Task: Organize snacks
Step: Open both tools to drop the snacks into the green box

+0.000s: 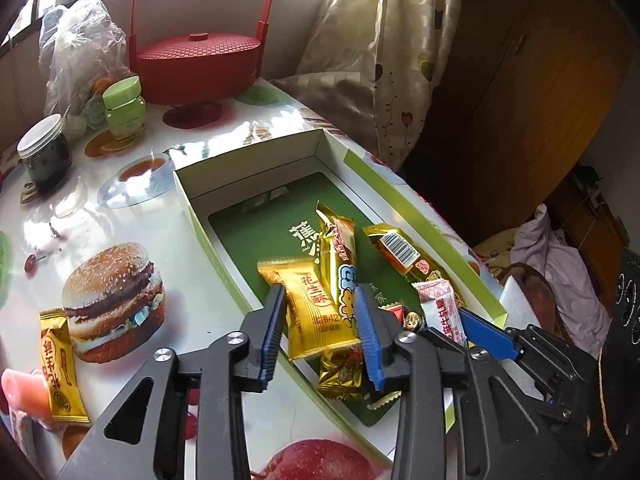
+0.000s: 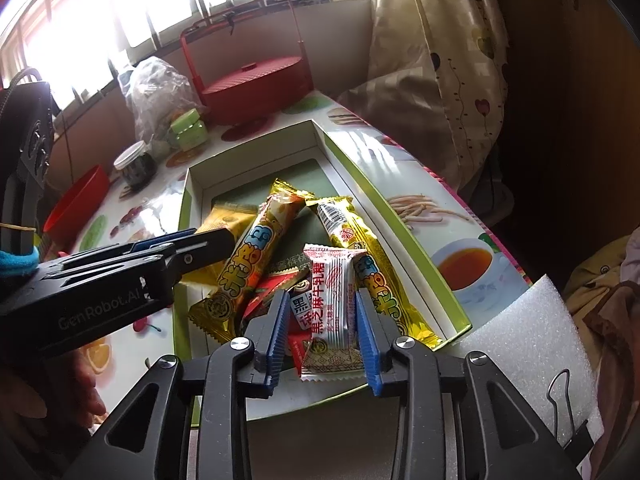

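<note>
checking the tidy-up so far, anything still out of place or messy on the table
Yes. One gold snack packet lies outside the box, on the tablecloth left of the burger print, next to a pink item at the frame edge. Inside the box the snacks are heaped crosswise at the near end, not lined up.

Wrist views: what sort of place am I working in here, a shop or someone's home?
Most likely a home, at a window-side table. The tablecloth is printed with food pictures, a patterned curtain hangs beside it, and a red lidded basket and jars stand at the back.
</note>
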`<state>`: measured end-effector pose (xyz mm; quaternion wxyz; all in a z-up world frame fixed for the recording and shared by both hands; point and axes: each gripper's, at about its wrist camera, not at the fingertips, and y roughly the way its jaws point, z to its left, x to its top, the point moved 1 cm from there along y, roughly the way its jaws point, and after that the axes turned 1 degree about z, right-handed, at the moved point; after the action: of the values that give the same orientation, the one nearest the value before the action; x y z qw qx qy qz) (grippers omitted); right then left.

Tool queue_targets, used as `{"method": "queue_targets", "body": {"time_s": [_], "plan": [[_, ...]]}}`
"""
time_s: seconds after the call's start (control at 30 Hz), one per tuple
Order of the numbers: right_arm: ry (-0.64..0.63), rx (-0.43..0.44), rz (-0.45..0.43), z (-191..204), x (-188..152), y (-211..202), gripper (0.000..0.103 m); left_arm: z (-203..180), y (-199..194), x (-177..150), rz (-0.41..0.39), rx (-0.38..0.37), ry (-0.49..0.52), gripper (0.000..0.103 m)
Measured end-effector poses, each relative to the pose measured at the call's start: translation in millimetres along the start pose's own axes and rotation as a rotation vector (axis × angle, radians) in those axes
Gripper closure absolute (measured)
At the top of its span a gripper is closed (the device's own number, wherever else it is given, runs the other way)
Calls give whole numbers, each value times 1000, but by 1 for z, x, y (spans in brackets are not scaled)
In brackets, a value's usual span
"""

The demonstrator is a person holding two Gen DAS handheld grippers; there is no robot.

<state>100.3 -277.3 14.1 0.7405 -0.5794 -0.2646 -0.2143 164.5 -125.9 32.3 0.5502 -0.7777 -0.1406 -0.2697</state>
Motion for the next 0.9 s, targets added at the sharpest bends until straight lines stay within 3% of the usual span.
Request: {"method": "queue_targets", "body": {"time_s": [0.5, 0.9], "plan": [[-4, -7, -37, 8, -2, -16, 57, -3, -28, -6, -52, 2, 5, 64], [-20, -1, -75, 21, -5, -34, 53, 3, -64, -25, -101, 57, -2, 63]]}}
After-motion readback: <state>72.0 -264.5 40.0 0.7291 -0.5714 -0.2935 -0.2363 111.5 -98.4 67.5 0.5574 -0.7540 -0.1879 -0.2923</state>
